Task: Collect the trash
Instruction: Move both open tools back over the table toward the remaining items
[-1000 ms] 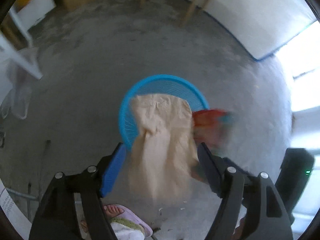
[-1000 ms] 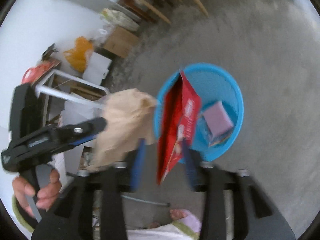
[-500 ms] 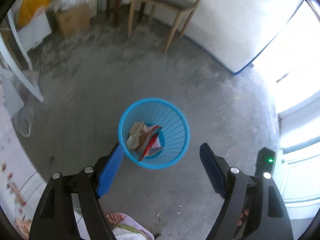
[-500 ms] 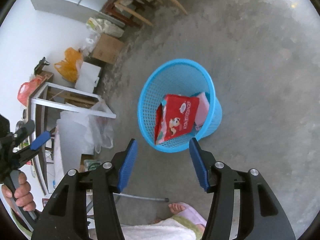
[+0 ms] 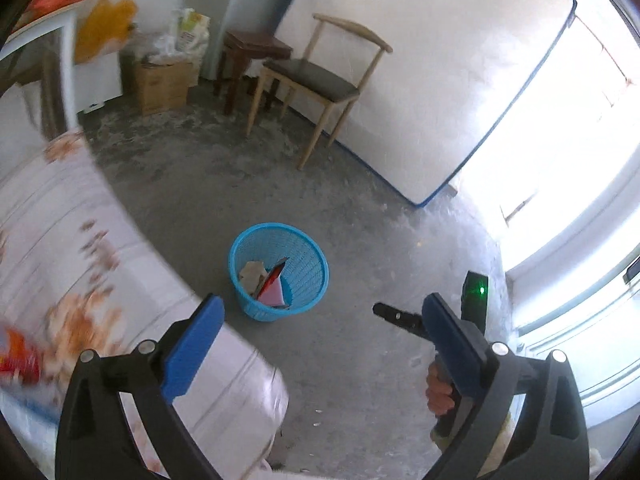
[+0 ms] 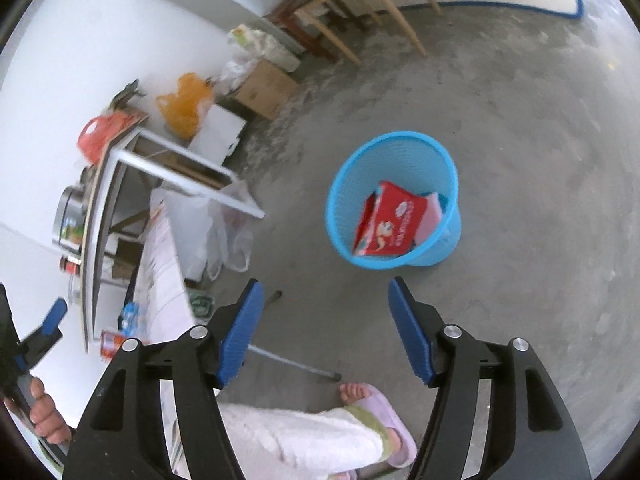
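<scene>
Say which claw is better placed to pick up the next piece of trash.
Left, probably. The left claw is empty with jaws opening, right over the floral table where a blurred red wrapper lies. The right claw, also empty and opening, faces the bin and bare floor.

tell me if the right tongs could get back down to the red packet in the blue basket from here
Probably yes. The right tongs are opening with nothing between them, and the red packet sits uncovered atop the trash in the open-topped blue basket, with only bare floor between.
</scene>
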A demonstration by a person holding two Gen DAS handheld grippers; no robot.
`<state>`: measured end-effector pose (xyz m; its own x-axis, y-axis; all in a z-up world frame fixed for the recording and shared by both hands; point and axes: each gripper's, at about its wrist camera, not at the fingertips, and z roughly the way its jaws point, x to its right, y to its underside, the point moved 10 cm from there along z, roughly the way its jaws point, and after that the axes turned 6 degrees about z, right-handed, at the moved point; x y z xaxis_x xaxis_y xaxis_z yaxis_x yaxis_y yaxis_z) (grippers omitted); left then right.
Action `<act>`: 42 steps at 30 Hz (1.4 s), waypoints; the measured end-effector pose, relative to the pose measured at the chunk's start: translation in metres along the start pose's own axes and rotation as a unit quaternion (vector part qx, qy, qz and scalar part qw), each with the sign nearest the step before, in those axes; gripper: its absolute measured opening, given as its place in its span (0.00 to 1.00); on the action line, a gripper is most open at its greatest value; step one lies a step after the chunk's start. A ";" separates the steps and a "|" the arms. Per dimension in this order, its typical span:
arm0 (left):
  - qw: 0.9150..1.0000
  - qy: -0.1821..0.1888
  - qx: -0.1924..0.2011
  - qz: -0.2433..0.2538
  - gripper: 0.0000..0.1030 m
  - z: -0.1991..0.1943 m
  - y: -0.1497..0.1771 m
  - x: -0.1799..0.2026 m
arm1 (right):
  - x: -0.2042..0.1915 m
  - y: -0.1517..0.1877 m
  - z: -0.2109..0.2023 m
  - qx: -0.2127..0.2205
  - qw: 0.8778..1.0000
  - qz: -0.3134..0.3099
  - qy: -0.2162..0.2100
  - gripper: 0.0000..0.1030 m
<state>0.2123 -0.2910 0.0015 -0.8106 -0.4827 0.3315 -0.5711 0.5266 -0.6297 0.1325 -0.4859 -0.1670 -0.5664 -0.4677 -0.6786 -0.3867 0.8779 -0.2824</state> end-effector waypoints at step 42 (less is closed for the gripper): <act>0.896 -0.271 0.247 -0.251 0.94 -0.327 0.251 -0.266 | -0.342 0.253 0.071 -0.201 0.871 -0.439 -0.093 0.79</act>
<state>0.2425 0.1988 -0.0154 -0.2099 -0.9110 0.3551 -0.6103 -0.1617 -0.7755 0.2803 -0.0969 -0.0544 0.1887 -0.8831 -0.4295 -0.8561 0.0663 -0.5126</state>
